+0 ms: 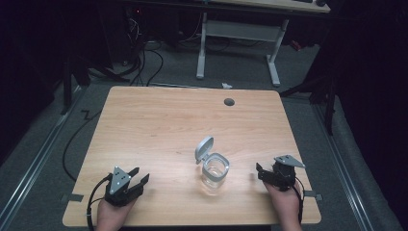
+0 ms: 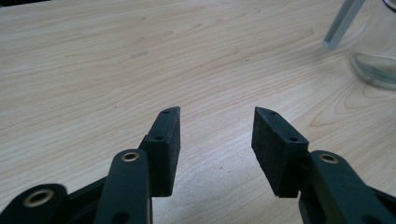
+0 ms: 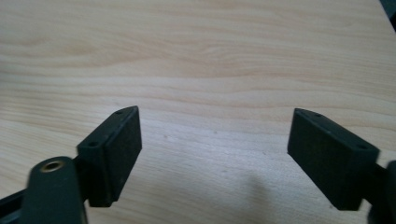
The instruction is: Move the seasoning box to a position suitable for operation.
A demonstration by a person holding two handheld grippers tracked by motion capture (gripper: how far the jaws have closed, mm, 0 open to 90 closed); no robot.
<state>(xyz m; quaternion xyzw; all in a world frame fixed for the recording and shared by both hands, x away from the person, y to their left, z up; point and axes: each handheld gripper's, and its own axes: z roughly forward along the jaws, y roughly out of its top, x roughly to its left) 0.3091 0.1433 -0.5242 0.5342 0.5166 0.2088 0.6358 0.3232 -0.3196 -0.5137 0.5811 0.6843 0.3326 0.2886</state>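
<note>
High view: glass jar (image 1: 215,172), flip lid (image 1: 203,148) up, btwn left gripper (image 1: 138,178) & right gripper (image 1: 259,172); both spread, empty. Probably pre-reach; next needs approach to jar.

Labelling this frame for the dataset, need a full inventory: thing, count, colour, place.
glass jar: 1, clear, upright near the table's front edge between the two grippers, touching neither
jar lid: 1, grey, hinged open, tilted up behind the jar
table: 1, light wood, centre
cable hole: 1, dark grey, far right of the tabletop
white desk frame: 1, white, on the floor beyond the table
floor cables: several, black, far left on grey floor
left gripper: 1, black, front left, open
right gripper: 1, black, front right, open
hands: 2, front edge
</note>
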